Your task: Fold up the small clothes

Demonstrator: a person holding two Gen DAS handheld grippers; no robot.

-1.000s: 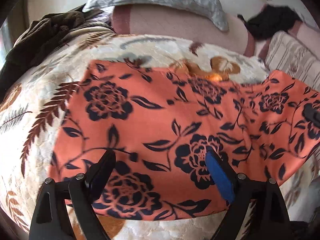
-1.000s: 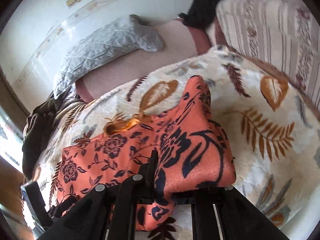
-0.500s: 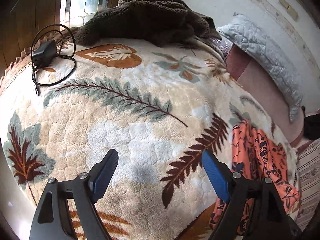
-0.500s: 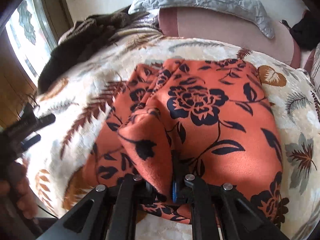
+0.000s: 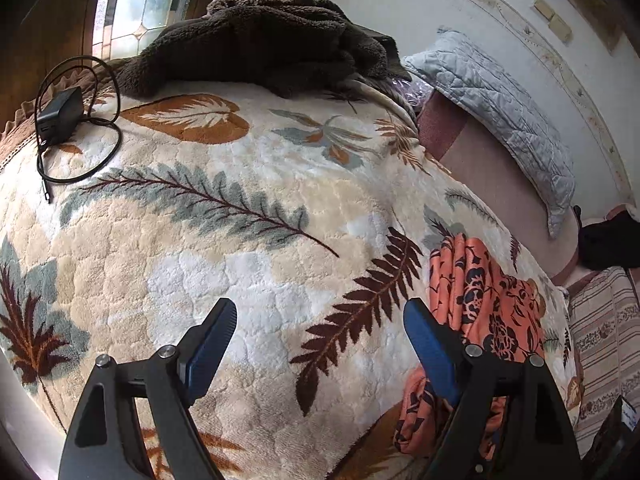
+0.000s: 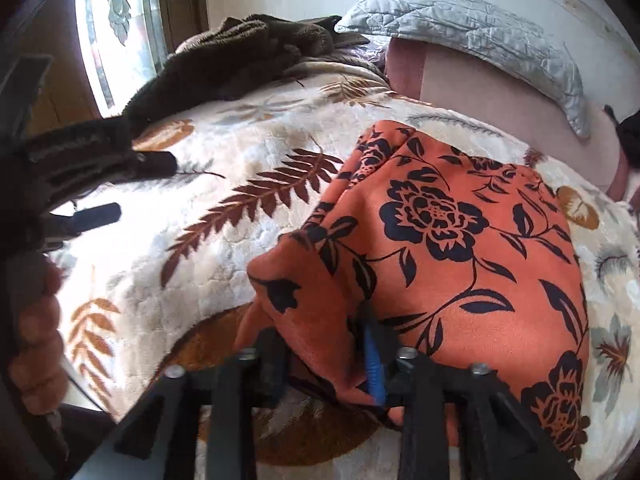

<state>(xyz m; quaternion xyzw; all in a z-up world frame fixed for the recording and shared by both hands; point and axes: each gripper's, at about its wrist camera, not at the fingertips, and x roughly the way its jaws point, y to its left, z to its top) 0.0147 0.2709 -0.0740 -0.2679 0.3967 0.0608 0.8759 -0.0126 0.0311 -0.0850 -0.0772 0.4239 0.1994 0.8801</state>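
An orange garment with a dark flower print (image 6: 460, 248) lies folded on the leaf-patterned blanket (image 6: 240, 208). My right gripper (image 6: 328, 344) is shut on a bunched near corner of it and lifts that corner off the blanket. In the left wrist view the garment (image 5: 484, 296) lies at the right, partly behind my right-hand finger. My left gripper (image 5: 320, 332) is open and empty over bare blanket (image 5: 240, 240), left of the garment. It also shows at the left edge of the right wrist view (image 6: 100, 188), held by a hand.
A brown fleece (image 5: 264, 40) is heaped at the far side of the bed by the window. A black charger with its cable (image 5: 60, 116) lies at the far left. A grey quilted pillow (image 5: 508, 112) leans on the wall. A striped cover (image 5: 600, 344) lies right.
My left gripper has swung left off the garment and now looks over bare blanket. My right gripper, still shut on the cloth, has carried the corner leftward over the garment.
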